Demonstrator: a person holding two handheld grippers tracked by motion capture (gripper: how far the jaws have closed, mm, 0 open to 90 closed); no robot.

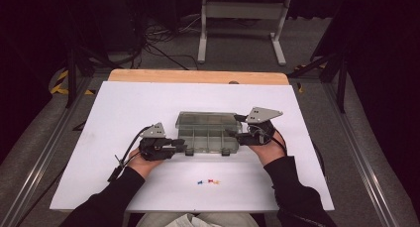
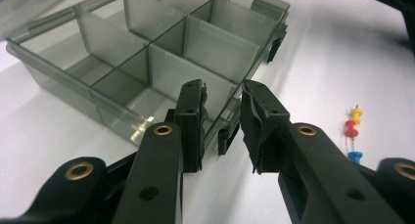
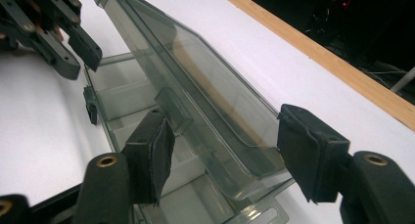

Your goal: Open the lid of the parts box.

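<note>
We see a smoky transparent plastic compartment box (image 1: 208, 135) at the centre of the white surface (image 1: 124, 113), its clear hinged lid (image 1: 208, 119) raised at the 12 o'clock side. Our left tool (image 1: 182, 146) sits at the box's 8 o'clock corner; in the left gripper view its jaws stand a little apart astride the front wall beside a small dark latch (image 2: 226, 138), pads not pressing it. Our right tool (image 1: 236, 126) is at 3 o'clock, jaws well apart on either side of the lid's end (image 3: 244, 150), gripping nothing. Three coloured pushpins (image 1: 208, 181) lie at 6 o'clock, near the box.
</note>
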